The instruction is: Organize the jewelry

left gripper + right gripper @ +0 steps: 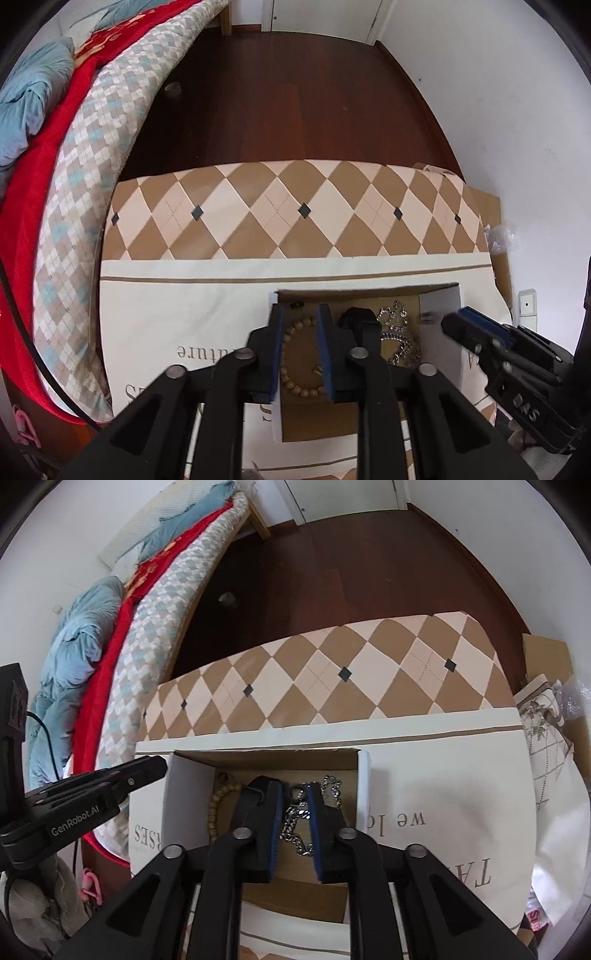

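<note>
An open cardboard box (439, 306) with white outer walls sits on the table. Inside lie a wooden bead bracelet (299, 387), a silver chain (400, 339) and a small black item (354, 315). My left gripper (300, 314) is open, its jaws hanging over the bracelet. In the right wrist view the box (188, 790) holds the bead bracelet (218, 801) at left and the silver chain (295, 823) in the middle. My right gripper (295, 790) is open with its jaws on either side of the chain. Each gripper shows at the edge of the other's view.
The table carries a cream cloth with a brown and beige diamond border (295, 214). A bed with a checked quilt (92, 184), red blanket and blue duvet stands at left. Dark wood floor (295, 92) lies beyond. Cardboard and plastic wrap (546, 657) sit at right.
</note>
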`<state>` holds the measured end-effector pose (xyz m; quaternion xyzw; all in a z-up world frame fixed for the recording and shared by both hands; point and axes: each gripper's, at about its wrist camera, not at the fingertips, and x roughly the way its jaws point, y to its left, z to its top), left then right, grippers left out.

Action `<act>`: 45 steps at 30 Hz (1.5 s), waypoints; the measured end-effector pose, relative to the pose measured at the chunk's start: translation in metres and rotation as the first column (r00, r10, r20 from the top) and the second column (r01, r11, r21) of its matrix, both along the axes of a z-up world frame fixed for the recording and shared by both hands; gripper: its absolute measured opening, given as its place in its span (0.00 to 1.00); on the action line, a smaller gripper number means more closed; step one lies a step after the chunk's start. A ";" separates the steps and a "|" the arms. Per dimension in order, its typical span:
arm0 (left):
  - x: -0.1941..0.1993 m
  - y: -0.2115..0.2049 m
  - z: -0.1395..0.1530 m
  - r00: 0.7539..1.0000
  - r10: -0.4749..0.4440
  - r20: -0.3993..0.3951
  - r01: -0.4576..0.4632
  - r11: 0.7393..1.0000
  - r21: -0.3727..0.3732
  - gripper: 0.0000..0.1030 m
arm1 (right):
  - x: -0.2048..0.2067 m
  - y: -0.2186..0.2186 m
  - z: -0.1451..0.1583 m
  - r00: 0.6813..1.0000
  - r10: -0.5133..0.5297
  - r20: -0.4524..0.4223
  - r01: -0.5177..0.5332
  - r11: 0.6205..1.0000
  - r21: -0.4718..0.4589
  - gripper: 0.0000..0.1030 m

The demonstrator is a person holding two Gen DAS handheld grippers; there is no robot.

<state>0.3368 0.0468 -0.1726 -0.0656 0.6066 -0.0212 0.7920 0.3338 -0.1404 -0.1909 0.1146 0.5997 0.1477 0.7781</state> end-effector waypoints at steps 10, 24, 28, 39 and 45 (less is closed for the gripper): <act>-0.033 0.020 0.016 0.994 0.079 0.082 -0.088 0.990 0.113 0.97 | -0.027 -0.009 0.020 0.998 -0.017 0.060 0.027 0.984 -0.174 0.88; -0.107 0.023 0.015 0.989 0.125 0.084 -0.140 0.969 0.203 0.98 | -0.085 0.007 0.025 0.998 0.021 0.063 0.001 0.948 -0.320 1.00; -0.129 0.019 0.037 0.984 0.127 0.126 -0.150 0.969 0.194 0.98 | -0.106 0.005 0.048 0.995 0.014 0.100 0.019 0.949 -0.315 1.00; -0.213 0.009 0.128 0.948 0.146 0.284 -0.193 0.971 0.145 0.98 | -0.184 -0.009 0.148 0.964 0.029 0.263 0.055 0.950 -0.306 1.00; -0.258 0.004 0.180 0.920 0.153 0.360 -0.207 0.971 0.116 0.98 | -0.232 -0.020 0.205 0.937 0.022 0.349 0.083 0.956 -0.282 1.00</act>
